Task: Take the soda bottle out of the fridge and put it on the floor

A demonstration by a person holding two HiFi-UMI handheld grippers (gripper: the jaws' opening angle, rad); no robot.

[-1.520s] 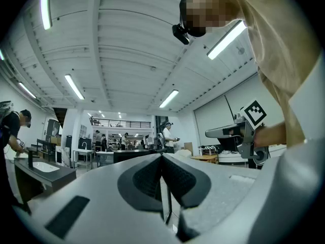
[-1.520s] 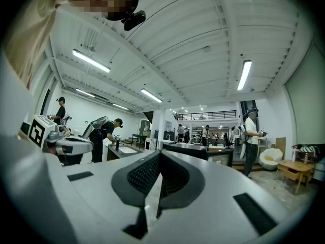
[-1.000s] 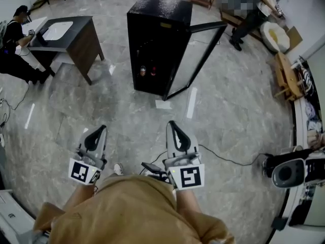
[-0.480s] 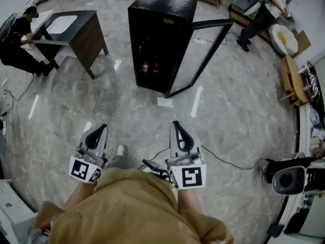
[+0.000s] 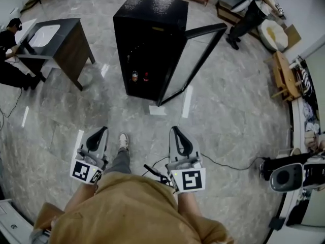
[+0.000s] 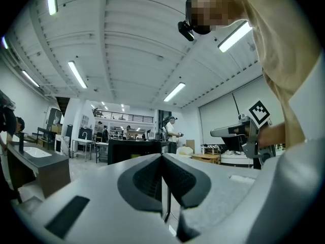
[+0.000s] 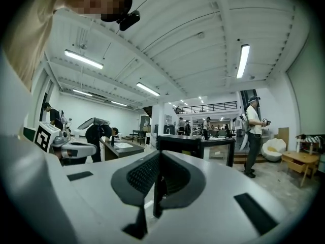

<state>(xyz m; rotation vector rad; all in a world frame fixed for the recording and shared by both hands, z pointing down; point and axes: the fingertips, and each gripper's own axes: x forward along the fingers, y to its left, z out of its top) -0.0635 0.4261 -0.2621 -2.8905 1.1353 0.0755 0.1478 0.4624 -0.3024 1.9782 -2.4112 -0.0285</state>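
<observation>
two grippers sit at the bottom of the head view, the left gripper (image 5: 100, 132) and right gripper (image 5: 176, 132), both closed tight on nothing. past the grey floor (image 5: 228, 116), in the upper middle, the black fridge (image 5: 152, 19) stands with its door (image 5: 205, 31) swung open. low inside is the soda bottle (image 5: 145, 77), probably the reddish one, just beside an amber bottle (image 5: 134, 76). it is likely rigid, smooth, perhaps cold-slick and weighty if full, so best pinched round its body. it shows small and dark-bodied, too far off for more.
</observation>
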